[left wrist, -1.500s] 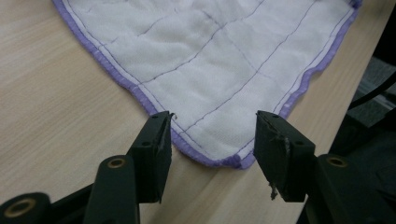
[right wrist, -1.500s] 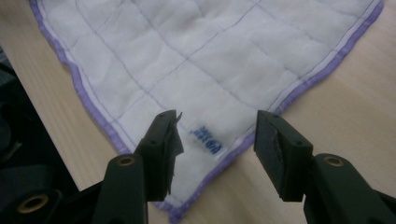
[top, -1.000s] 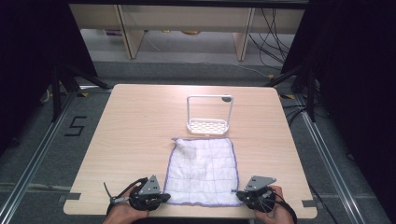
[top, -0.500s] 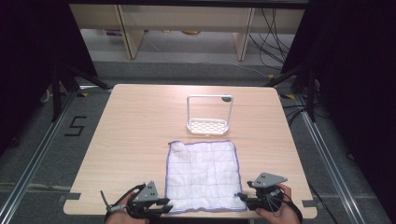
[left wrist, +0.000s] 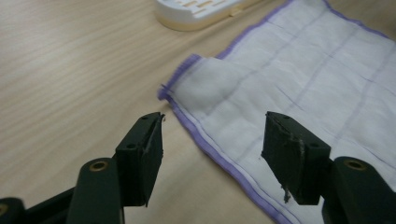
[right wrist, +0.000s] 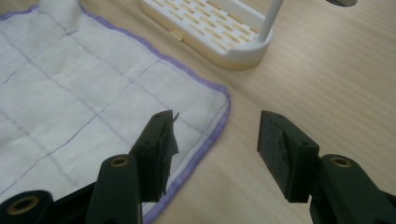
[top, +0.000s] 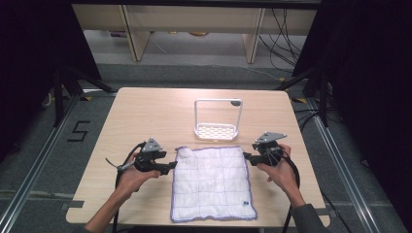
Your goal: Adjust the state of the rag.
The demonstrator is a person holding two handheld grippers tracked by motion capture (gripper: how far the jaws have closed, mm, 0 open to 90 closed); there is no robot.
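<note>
The left gripper (top: 167, 167) hovered just beside the cloth's (top: 214, 182) left edge near its far left corner, jaws apart and just opened wider, with nothing between them; in the left gripper view the purple hem ran under the gap without either pad touching it. The right gripper (top: 248, 156) hung beside the cloth's far right corner, jaws likewise apart with nothing clamped, though they had just closed a little. The cloth lay flat on the desk (top: 145, 111), spread from the middle to the near edge, its far left corner folded over into a small flap (left wrist: 210, 84). A white rack (top: 217, 127) stood just beyond the cloth's far edge, close but not overlapping.
</note>
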